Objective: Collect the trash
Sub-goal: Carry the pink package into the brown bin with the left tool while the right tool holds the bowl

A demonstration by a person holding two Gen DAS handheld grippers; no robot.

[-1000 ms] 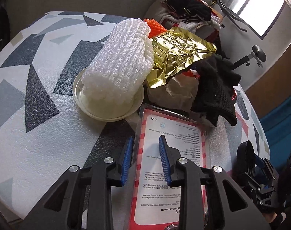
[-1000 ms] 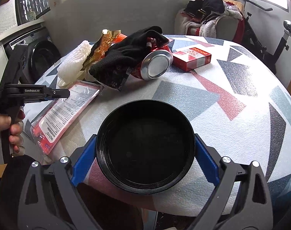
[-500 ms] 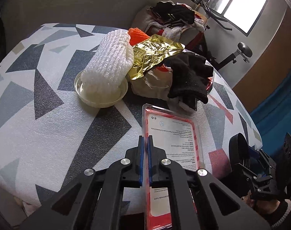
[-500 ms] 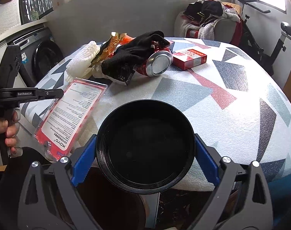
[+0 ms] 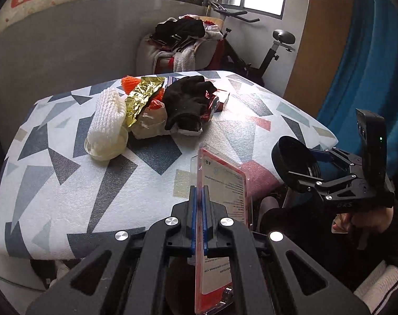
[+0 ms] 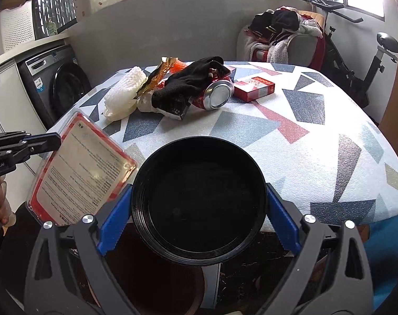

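A home: washing machine (image 6: 59, 84), exercise bike (image 6: 356, 60) and clothes-heaped chair (image 6: 283, 39) surround the table (image 6: 317, 141).

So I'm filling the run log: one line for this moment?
left hand-held gripper: shut on red-edged packet | right hand-held gripper: shut on black round container
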